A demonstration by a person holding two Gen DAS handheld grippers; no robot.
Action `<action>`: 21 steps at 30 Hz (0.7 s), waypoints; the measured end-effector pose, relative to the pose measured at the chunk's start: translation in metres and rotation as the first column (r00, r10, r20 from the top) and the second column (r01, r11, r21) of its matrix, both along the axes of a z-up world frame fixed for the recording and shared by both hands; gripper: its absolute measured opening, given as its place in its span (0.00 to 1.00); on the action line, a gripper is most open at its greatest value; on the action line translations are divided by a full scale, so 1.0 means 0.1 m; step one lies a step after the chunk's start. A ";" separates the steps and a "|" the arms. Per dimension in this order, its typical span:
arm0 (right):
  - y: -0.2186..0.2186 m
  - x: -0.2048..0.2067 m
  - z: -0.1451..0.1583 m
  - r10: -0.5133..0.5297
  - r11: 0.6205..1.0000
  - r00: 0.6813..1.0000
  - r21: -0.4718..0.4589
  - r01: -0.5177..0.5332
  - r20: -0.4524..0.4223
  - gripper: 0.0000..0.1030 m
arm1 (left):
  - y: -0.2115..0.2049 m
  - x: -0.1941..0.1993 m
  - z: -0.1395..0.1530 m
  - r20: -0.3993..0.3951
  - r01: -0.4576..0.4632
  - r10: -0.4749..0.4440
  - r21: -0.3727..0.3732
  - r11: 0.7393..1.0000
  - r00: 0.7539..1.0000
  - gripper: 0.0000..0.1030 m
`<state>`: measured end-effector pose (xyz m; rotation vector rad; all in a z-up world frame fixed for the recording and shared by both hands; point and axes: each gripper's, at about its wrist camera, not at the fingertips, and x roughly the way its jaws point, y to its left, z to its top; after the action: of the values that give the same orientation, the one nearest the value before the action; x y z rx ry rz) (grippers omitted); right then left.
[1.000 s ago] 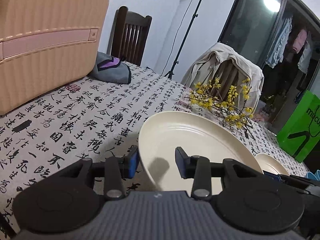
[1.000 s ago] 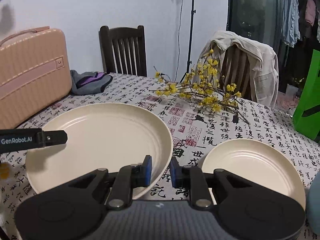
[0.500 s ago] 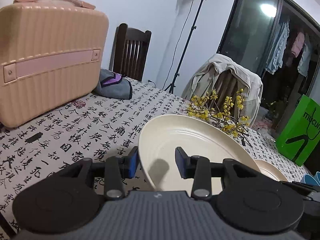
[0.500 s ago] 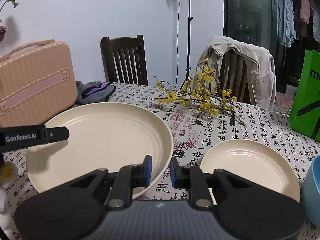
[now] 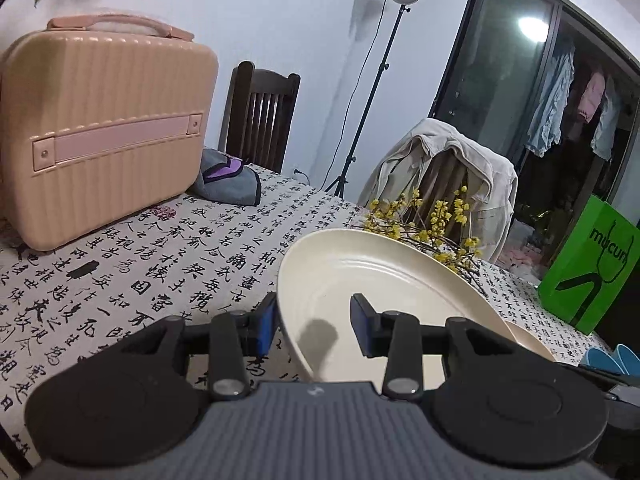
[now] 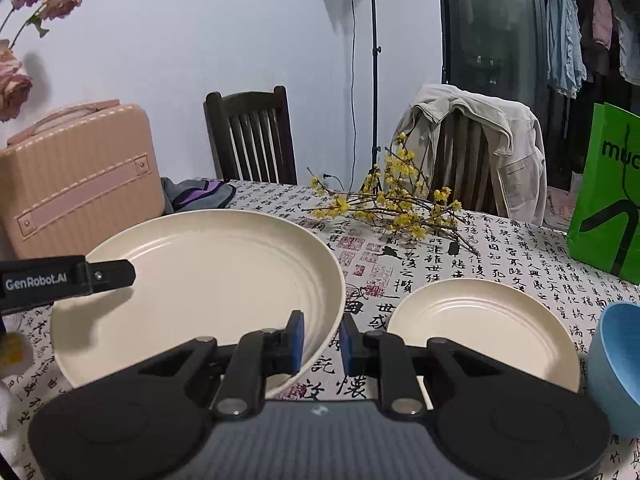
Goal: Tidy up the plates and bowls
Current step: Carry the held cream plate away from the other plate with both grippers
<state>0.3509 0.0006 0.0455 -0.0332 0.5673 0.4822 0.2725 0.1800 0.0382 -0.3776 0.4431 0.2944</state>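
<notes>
A large cream plate [image 5: 360,280] [image 6: 208,272] hangs a little above the calligraphy tablecloth, held from both sides. My left gripper [image 5: 314,328] is shut on its left rim, and one of its fingers [image 6: 108,276] shows over that rim in the right wrist view. My right gripper [image 6: 322,340] is shut on the right rim, blue pads either side of the edge. A smaller cream plate [image 6: 480,328] [image 5: 528,338] lies on the table just right of it. Further right, a blue bowl [image 6: 616,360] stands at the frame edge.
A pink suitcase [image 5: 100,136] stands at the far left with a grey cloth [image 5: 232,180] beside it. Yellow flower branches [image 6: 392,208] lie behind the plates. A green bag [image 6: 608,192] is at the right. Two chairs and a lamp stand are behind the table.
Both grippers have risen and drawn back with the large plate still in their jaws. The table and suitcase sit lower in both views. The small plate has not moved.
</notes>
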 end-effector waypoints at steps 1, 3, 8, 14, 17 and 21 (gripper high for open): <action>-0.01 -0.03 0.00 0.000 1.000 1.000 0.001 0.000 0.002 0.18 | -0.01 -0.02 0.01 0.000 0.000 0.000 -0.002 1.000 1.000 0.38; -0.05 -0.07 0.02 0.000 1.000 1.000 0.006 0.000 0.009 0.18 | -0.04 -0.07 0.03 0.003 0.001 -0.001 0.004 1.000 1.000 0.38; -0.13 -0.19 0.04 -0.014 1.000 1.000 0.022 0.013 0.026 0.17 | -0.13 -0.18 0.06 0.006 0.012 -0.012 0.025 1.000 1.000 0.38; -0.22 -0.32 0.05 -0.028 0.999 0.999 0.036 0.027 0.032 0.17 | -0.20 -0.29 0.08 0.009 0.026 -0.026 0.028 0.999 1.000 0.38; -0.25 -0.38 0.06 -0.032 0.999 0.999 0.040 0.031 0.040 0.17 | -0.22 -0.35 0.10 0.019 0.034 -0.034 0.028 0.999 0.999 0.38; -0.28 -0.44 0.07 -0.037 0.998 0.998 0.049 0.034 0.048 0.17 | -0.25 -0.42 0.11 0.031 0.039 -0.040 0.036 0.999 0.999 0.38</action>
<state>0.3065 -0.0276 0.0524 0.0106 0.5076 0.4590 0.2310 0.1553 0.0497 -0.3379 0.4130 0.2574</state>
